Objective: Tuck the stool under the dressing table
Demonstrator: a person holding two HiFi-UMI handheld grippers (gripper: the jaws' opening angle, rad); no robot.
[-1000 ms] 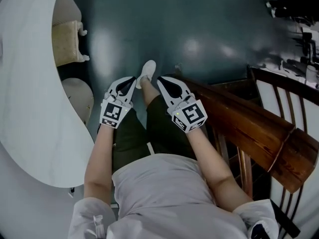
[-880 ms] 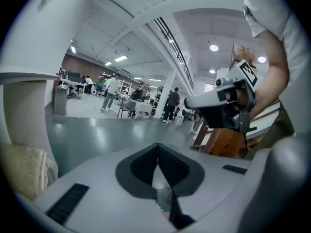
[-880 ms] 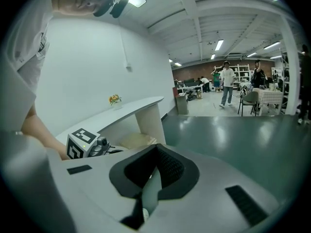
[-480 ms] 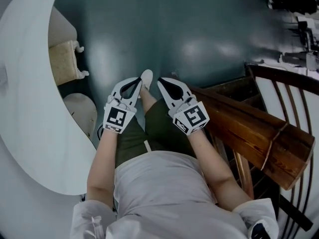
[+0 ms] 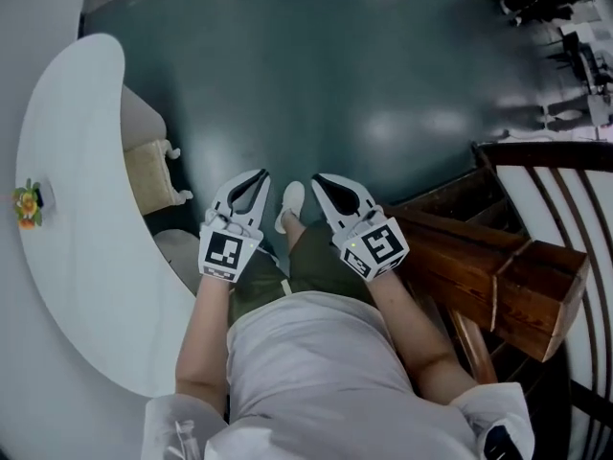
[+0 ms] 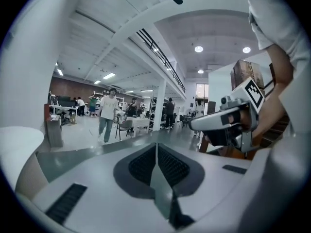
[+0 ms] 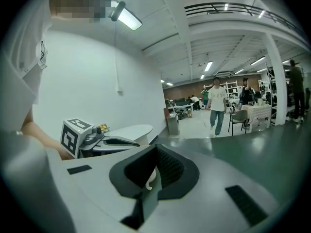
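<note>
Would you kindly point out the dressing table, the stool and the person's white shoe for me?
dressing table (image 5: 77,286): head view, on the bare white top.
stool (image 5: 148,175): head view, on the beige seat cushion beside the table's edge.
white shoe (image 5: 291,199): head view, on its upper.

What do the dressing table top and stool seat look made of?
Dressing table top: smooth, even white, likely painted or laminated board. Stool seat: cream and coarse-textured, probably woven fabric over padding.

no legible text, labels or numbers in view
</note>
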